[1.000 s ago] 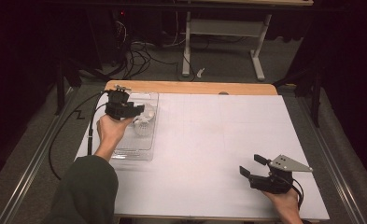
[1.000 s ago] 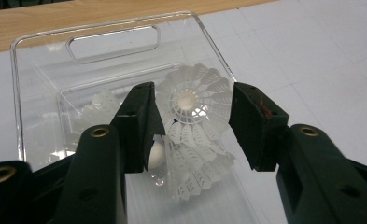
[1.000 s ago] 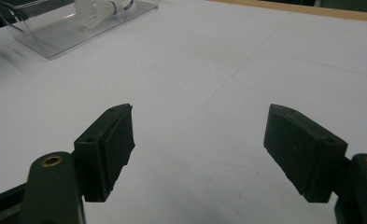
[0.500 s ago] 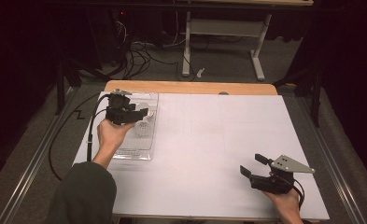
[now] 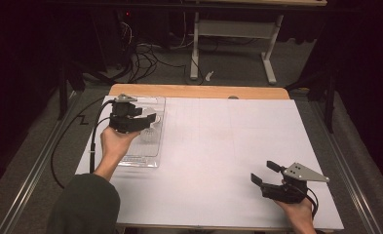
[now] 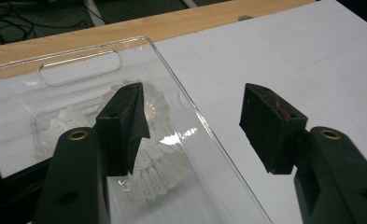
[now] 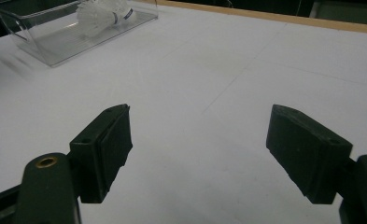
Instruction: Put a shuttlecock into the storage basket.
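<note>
- Over the table (image 5: 218,146), in the high view, my left gripper (image 5: 147,118) hangs above the clear tray (image 5: 150,158) at the left edge; its jaws have just been opening and nothing is between them.
- My right gripper (image 5: 263,171) sits near the front right corner, jaws spread and empty, well apart from the tray.
- A pale shuttlecock (image 5: 150,132) lies in the tray, just beside my left gripper, though it is small and faint from up here.
- Left gripper view: the jaws of my left gripper (image 6: 195,119) stand wide, one over the tray (image 6: 181,98), the other over bare table (image 6: 284,51). The shuttlecock (image 6: 153,163) lies on the tray floor below the jaws, not touched by them.
- Right gripper view: my right gripper (image 7: 197,149) is wide open over the table (image 7: 209,70), holding nothing. The tray (image 7: 55,49) is far off at the upper left, the shuttlecock (image 7: 104,16) lying on its side in it.
</note>
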### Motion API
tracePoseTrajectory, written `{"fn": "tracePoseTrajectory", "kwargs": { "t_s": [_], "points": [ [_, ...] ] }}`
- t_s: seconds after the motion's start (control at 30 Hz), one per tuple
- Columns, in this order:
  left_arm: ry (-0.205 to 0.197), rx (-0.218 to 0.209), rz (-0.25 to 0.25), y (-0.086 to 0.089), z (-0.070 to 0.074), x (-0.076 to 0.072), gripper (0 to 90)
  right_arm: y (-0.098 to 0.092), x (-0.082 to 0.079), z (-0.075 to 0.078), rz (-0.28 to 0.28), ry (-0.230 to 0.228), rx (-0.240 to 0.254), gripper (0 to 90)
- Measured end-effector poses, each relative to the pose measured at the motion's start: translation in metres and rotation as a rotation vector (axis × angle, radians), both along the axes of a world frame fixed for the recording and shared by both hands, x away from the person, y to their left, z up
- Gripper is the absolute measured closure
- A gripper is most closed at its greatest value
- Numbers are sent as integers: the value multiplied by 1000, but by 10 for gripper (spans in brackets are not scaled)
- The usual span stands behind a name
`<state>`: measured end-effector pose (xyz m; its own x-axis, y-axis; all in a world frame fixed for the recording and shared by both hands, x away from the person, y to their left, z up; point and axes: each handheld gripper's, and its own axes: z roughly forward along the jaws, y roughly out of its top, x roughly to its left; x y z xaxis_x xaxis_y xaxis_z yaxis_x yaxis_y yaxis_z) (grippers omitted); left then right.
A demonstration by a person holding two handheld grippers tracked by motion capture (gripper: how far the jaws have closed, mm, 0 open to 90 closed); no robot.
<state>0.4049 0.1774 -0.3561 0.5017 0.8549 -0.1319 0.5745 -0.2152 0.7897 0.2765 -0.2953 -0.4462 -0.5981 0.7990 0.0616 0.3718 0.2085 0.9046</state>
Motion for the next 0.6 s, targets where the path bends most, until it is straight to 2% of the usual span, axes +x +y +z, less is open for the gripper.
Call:
{"fn": "tracePoseTrajectory", "kwargs": {
  "t_s": [0.17, 0.3, 0.6],
  "points": [
    [-25, 8, -7, 1, 0, -7, 406, -2, 0, 0, -7, -2, 11, 225],
    [-28, 14, -4, 4, -2, -11, 403, -3, -1, 1, -10, -3, 21, 221],
    [-69, -13, -19, 7, -1, -25, 400, -3, -2, 1, -18, -11, 16, 220]
  ]
}}
